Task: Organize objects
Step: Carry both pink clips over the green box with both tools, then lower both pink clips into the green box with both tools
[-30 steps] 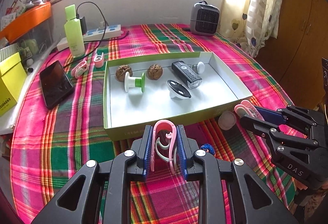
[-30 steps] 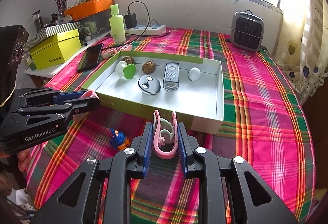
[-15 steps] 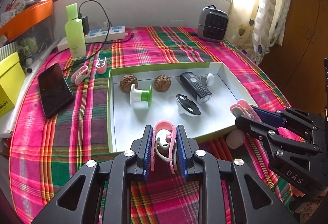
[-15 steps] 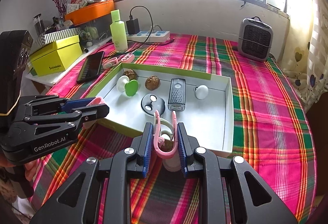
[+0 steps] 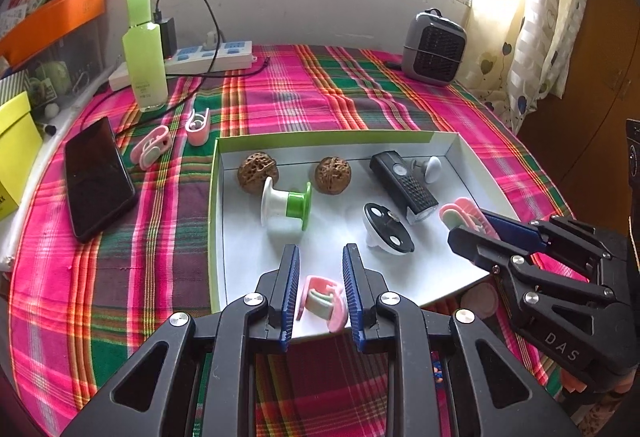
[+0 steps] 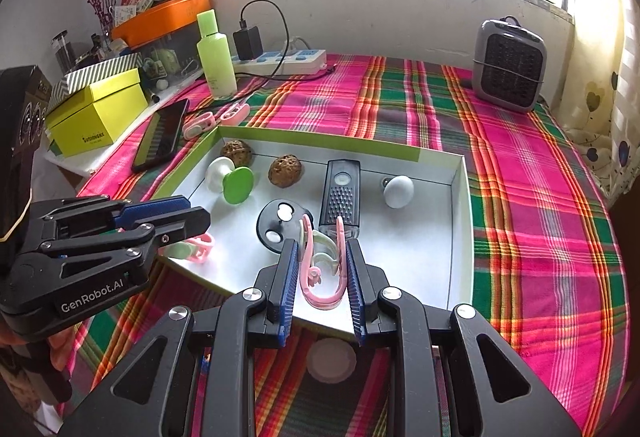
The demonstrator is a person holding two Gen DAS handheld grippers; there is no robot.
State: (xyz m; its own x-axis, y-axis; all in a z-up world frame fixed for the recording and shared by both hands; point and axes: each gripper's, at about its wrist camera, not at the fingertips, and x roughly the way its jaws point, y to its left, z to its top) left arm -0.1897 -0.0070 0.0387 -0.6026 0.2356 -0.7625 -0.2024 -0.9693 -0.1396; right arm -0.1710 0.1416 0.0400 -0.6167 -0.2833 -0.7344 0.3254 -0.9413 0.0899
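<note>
While left gripper (image 5: pixel 320 249) and right gripper (image 6: pixel 319 243) jaws each clamp one pink clip (image 6: pixel 322 296), two walnuts (image 5: pixel 258 171) in box (image 5: pixel 320 135), two spare clips (image 5: pixel 151 149).

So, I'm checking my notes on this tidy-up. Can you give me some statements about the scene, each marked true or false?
1. The left gripper and right gripper each hold a pink clip. True.
2. Two walnuts lie in the tray. True.
3. The phone is inside the tray. False: it lies on the cloth to the tray's left.
4. The green bottle lies on its side. False: it stands upright by the power strip.
5. Two spare clips lie on the cloth outside the tray. True.
</note>
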